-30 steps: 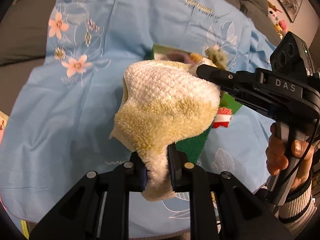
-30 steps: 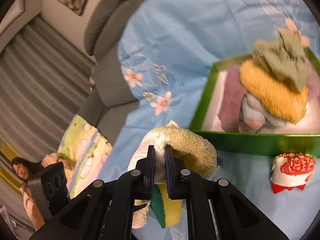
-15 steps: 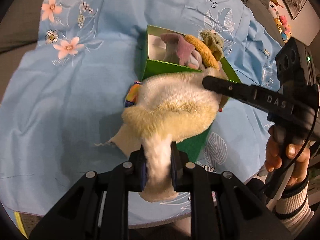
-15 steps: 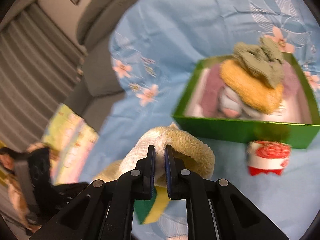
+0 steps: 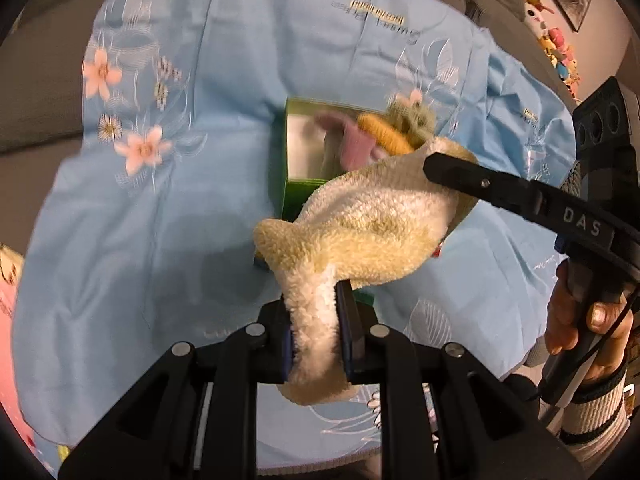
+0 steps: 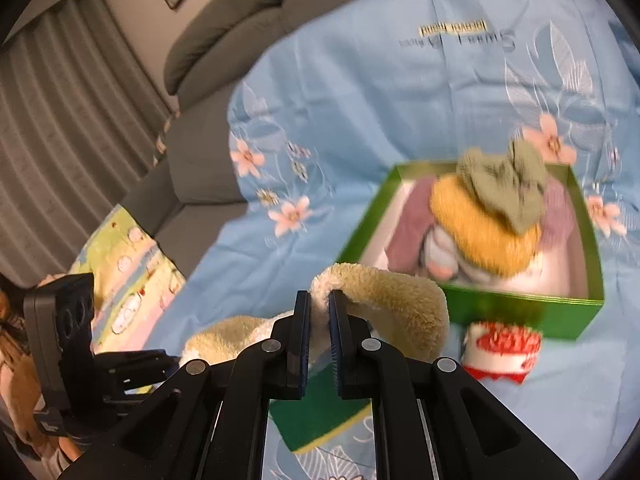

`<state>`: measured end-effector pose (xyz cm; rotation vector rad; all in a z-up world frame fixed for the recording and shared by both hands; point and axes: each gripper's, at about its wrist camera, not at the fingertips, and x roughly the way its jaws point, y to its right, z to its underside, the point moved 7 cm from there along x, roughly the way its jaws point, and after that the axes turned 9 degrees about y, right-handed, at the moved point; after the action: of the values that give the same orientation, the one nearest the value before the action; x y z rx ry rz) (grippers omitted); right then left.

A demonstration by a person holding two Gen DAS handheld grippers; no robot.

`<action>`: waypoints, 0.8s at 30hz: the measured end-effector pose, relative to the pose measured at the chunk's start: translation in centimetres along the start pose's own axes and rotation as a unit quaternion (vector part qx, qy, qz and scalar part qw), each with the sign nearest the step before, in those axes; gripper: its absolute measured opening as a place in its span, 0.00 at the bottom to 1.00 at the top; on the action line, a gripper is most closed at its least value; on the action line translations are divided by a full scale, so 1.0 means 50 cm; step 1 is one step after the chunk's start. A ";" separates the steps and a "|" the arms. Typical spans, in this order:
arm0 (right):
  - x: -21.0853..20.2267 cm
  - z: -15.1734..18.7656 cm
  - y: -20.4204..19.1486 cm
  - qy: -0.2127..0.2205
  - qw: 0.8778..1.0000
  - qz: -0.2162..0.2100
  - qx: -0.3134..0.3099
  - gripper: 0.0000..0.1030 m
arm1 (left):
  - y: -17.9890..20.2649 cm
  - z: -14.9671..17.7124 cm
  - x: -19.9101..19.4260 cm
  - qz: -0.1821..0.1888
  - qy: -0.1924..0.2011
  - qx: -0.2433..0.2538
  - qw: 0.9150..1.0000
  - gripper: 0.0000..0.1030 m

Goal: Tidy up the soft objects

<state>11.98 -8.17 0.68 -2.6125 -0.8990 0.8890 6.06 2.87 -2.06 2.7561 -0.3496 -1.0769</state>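
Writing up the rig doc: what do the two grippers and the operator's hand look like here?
Both the left gripper and the right gripper are matte black linkage frames with silver pivot pins and blue-edged pads on flat fingers. The right one bears white "DAS" lettering, a black camera block and a thin black cable. The hand wears a ribbed cream cuff with a dark stripe.

My left tool (image 5: 316,334) pointed steeply down, jaws clamped on the towel (image 5: 360,224); my right tool (image 6: 319,322) pinched its other end, my right hand (image 5: 580,320) gripping the handle.

Cream towel (image 5: 372,220) – green box (image 6: 520,308) (floral blue sheet (image 5: 160,220)).
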 end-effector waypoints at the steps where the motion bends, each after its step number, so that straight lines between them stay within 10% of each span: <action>1: -0.007 -0.009 -0.004 0.006 1.000 -0.005 0.000 0.10 | 0.002 -0.010 -0.001 -0.002 0.003 0.004 1.000 0.16; 24: -0.098 -0.201 0.075 0.101 0.994 0.027 -0.022 0.10 | 0.127 -0.222 0.090 0.014 0.047 0.071 0.996 0.16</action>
<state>16.87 -14.43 9.38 -2.7151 -0.8058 0.6097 15.88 -3.75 4.60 2.9038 -0.4675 -0.9465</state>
